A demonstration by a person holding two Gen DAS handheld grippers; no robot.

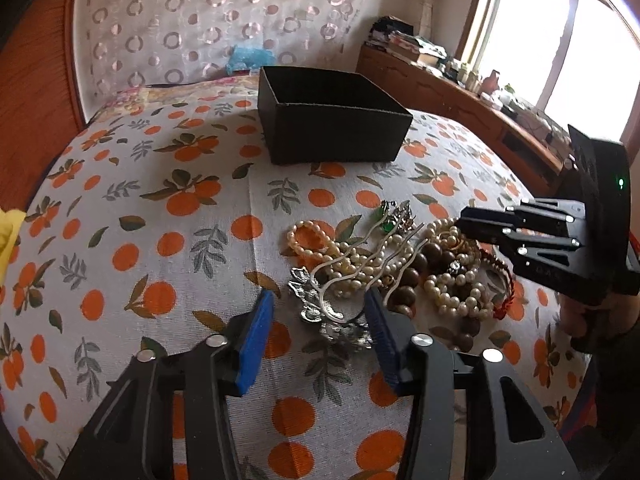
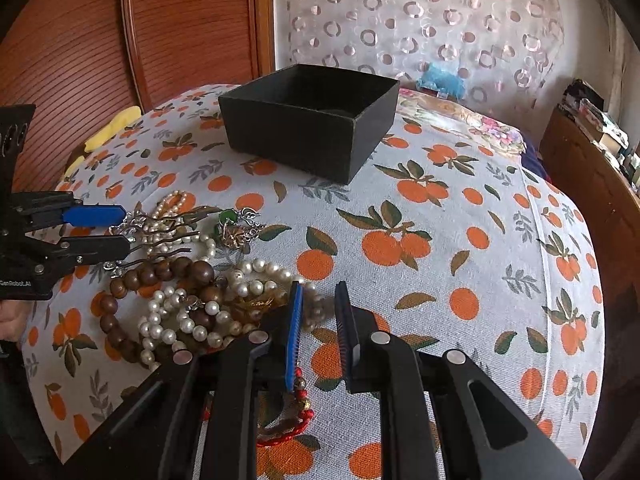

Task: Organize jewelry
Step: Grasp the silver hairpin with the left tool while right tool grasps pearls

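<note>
The left gripper (image 1: 318,304) points steeply down with its 2 blue-padded jaws partly apart, while the right gripper (image 2: 318,300), angled down likewise, holds its jaws narrowly apart, gripping nothing.

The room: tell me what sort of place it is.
Probably a bedroom at home: a bed under an orange-print cover, a wooden headboard, and a cluttered dresser below a window.

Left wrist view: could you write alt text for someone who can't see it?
The left gripper hangs open around a silver hair comb at the edge of a jewelry pile on an orange-print cloth. Behind stands an open black box.
</note>
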